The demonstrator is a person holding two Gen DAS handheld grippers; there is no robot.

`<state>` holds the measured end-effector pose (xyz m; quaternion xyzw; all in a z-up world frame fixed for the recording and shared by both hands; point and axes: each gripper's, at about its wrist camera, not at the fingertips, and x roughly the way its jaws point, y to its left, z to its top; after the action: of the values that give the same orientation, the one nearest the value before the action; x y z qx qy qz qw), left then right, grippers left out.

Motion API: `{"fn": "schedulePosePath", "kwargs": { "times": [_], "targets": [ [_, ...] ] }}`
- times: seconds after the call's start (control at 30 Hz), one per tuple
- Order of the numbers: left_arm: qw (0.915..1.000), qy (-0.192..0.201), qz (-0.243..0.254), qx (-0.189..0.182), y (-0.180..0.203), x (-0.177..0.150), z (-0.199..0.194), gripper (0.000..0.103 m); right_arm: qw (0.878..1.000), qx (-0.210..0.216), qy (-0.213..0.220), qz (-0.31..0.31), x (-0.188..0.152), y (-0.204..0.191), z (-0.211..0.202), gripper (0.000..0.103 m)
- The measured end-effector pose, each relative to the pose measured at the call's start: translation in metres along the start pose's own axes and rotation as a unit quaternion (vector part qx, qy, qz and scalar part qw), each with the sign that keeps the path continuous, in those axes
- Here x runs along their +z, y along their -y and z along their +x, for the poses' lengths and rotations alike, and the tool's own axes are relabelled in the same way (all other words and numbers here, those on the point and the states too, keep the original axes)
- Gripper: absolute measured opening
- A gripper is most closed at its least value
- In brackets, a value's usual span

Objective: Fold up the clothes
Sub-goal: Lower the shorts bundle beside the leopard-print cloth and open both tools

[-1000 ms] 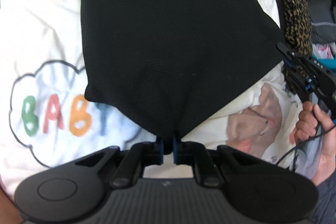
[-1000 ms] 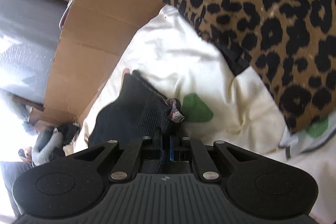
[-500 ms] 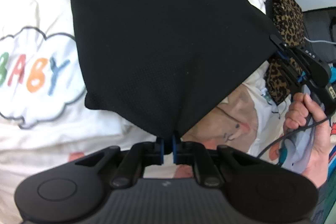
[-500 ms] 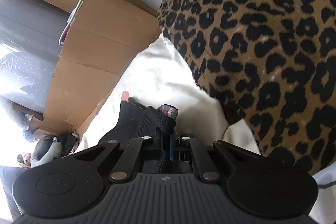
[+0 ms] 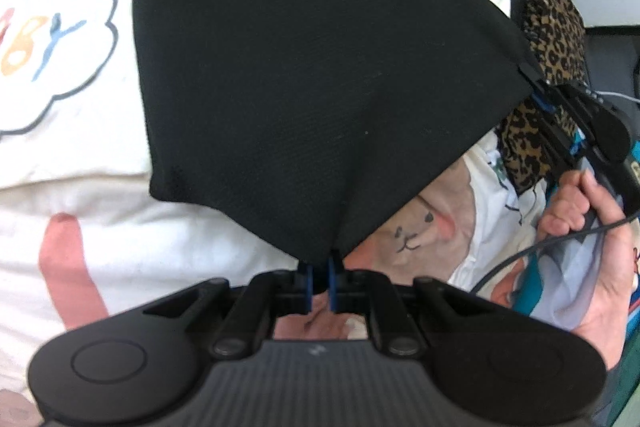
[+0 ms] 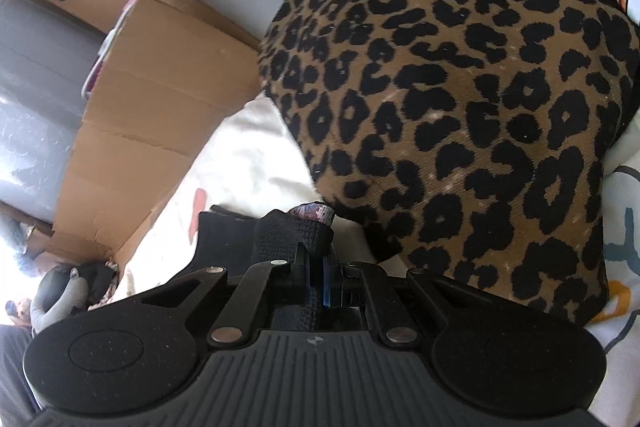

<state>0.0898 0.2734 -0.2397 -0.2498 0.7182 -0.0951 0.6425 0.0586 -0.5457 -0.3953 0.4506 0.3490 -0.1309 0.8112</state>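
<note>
Black cloth hung stretched over a printed sheet, one corner clamped in the left gripper, another in the right gripper. Leopard fabric crowded just beside the right gripper; a cardboard box stood behind.

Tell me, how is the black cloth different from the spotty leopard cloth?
The black cloth is plain; the leopard cloth has black spots on brown. The left gripper and right gripper each pinch a corner of the black cloth; nothing holds the leopard cloth, which lies bunched. Both rest over the white printed sheet.
</note>
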Motion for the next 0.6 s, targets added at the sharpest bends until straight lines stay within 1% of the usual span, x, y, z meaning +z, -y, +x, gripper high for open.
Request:
{"fn": "schedulePosePath", "kwargs": {
  "times": [0.03,0.1,0.17,0.23,0.27,0.33,0.37,0.4,0.43,0.47,0.5,0.6],
  "targets": [
    [0.9999,-0.005,0.011,0.009,0.001,0.001,0.004,0.009,1.000,-0.006,0.003,-0.003,-0.001,0.000,0.000,0.009],
    [0.9987,-0.029,0.018,0.038,0.002,0.003,0.008,0.012,1.000,-0.008,0.009,-0.011,-0.003,-0.001,-0.005,0.011],
    [0.9969,-0.048,0.038,0.048,0.003,0.003,0.004,0.012,1.000,-0.015,0.014,-0.022,-0.007,-0.002,-0.011,0.017],
    [0.9934,-0.044,0.076,0.074,0.007,0.005,-0.006,0.014,0.999,-0.019,0.020,-0.021,-0.010,0.000,-0.020,0.026],
    [0.9914,-0.042,0.090,0.085,0.009,0.007,-0.011,0.015,0.999,-0.018,0.024,-0.016,-0.012,0.002,-0.024,0.027],
    [0.9893,-0.042,0.106,0.091,0.011,0.016,-0.020,0.017,0.999,-0.019,0.024,-0.009,-0.015,0.006,-0.031,0.027],
    [0.9884,-0.042,0.113,0.093,0.012,0.021,-0.024,0.022,1.000,-0.019,0.024,-0.009,-0.018,0.006,-0.033,0.027],
    [0.9871,-0.040,0.122,0.097,0.015,0.027,-0.027,0.028,1.000,-0.018,0.024,-0.009,-0.020,0.006,-0.036,0.027],
    [0.9850,-0.037,0.134,0.103,0.018,0.032,-0.030,0.032,1.000,-0.016,0.024,-0.010,-0.023,0.006,-0.038,0.027],
    [0.9826,-0.035,0.147,0.108,0.021,0.038,-0.033,0.040,1.000,-0.015,0.023,-0.010,-0.025,0.006,-0.041,0.027],
    [0.9798,-0.034,0.161,0.114,0.025,0.043,-0.035,0.044,1.000,-0.014,0.023,-0.013,-0.028,0.004,-0.042,0.027],
    [0.9707,-0.040,0.200,0.127,0.034,0.056,-0.041,0.045,1.000,-0.010,0.019,-0.018,-0.035,0.001,-0.043,0.027]
  ]
}}
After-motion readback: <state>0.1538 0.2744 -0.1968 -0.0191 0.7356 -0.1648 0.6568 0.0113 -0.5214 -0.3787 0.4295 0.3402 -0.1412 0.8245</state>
